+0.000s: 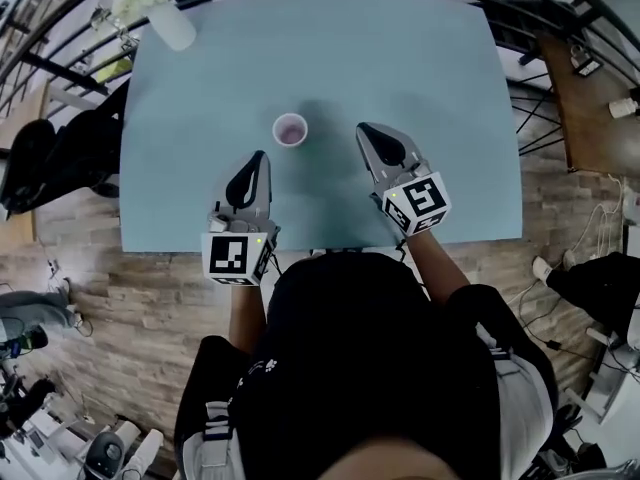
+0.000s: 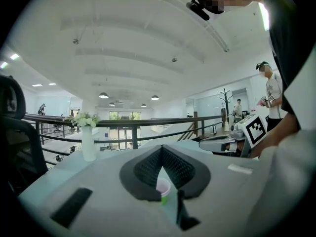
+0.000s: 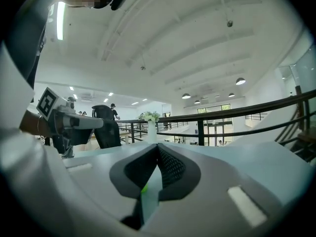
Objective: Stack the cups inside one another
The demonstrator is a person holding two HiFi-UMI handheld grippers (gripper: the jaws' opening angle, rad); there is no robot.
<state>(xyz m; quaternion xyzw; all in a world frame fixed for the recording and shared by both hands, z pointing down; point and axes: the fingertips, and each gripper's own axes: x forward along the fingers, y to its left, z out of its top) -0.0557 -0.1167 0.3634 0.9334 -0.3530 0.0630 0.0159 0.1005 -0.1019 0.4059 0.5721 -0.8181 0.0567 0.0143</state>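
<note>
Setting: an open-plan office or lab floor. Indicators:
- A black metal railing (image 2: 135, 135) runs beyond the far edge of the pale blue table (image 1: 330, 58).
- Wood-plank flooring (image 1: 120, 278) carries loose cables (image 1: 600, 218).
- Pendant lamps (image 2: 103, 95) hang under a white vaulted ceiling.
- A black office chair (image 3: 105, 125) and a coat stand (image 2: 226, 102) are present.
- A flower vase (image 2: 89, 149) stands at the table's far left corner.

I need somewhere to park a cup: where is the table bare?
The table is bare across its far half, from the vase to the right edge, and down the left side. Crowded only near the front: the cup sits between left gripper and right gripper.
</note>
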